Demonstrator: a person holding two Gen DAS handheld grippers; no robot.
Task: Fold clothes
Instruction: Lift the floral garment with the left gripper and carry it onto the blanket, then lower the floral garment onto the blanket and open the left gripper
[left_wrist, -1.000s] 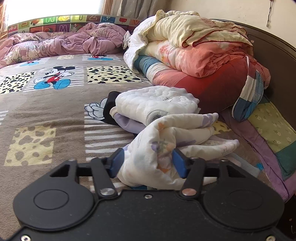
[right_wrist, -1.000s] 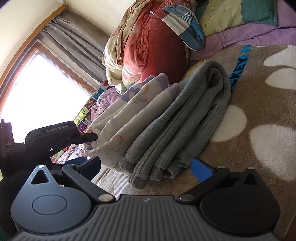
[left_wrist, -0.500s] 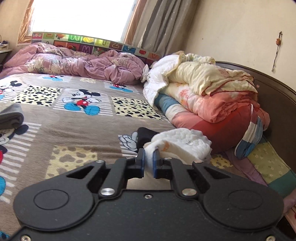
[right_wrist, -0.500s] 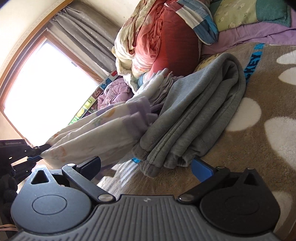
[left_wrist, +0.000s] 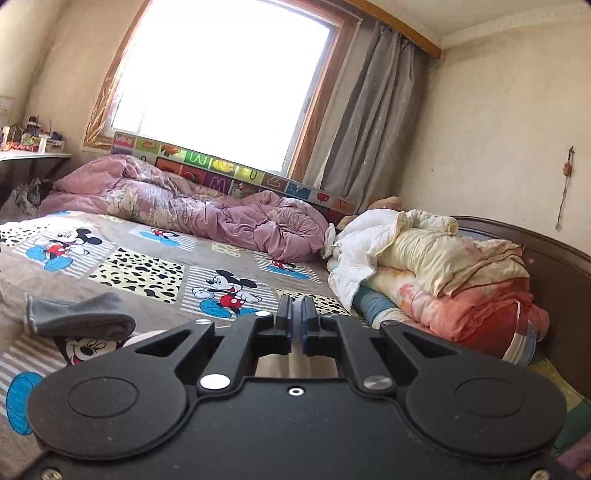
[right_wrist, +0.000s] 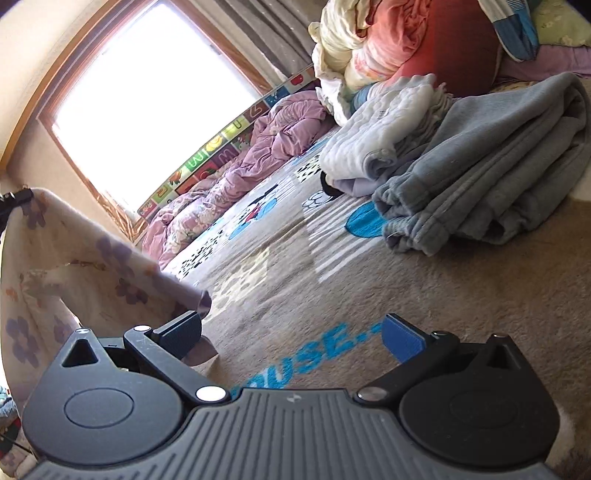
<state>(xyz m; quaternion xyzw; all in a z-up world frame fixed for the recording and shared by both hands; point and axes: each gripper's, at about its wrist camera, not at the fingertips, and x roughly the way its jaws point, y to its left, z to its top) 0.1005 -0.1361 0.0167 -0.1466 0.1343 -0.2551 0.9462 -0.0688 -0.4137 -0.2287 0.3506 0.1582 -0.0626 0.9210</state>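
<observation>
A white garment with purple flowers (right_wrist: 55, 266) hangs in the air at the left of the right wrist view, held by its top corner by my left gripper. In the left wrist view my left gripper (left_wrist: 294, 321) is shut, and the cloth itself is hidden below the jaws. My right gripper (right_wrist: 291, 332) is open and empty just above the bed cover, right of the hanging garment. Folded grey trousers (right_wrist: 491, 166) and a folded white quilted garment (right_wrist: 380, 125) lie on the bed ahead of it.
A Mickey Mouse bed cover (left_wrist: 147, 273) spreads over the bed. A crumpled purple duvet (left_wrist: 207, 214) lies under the window. Piled quilts and pillows (left_wrist: 443, 280) sit against the dark headboard. A grey folded piece (left_wrist: 77, 314) lies at the left.
My left gripper closed on the flowered garment, lifted it off the pile and carried it up and to the left. My right gripper stayed open and drew back from the grey trousers.
</observation>
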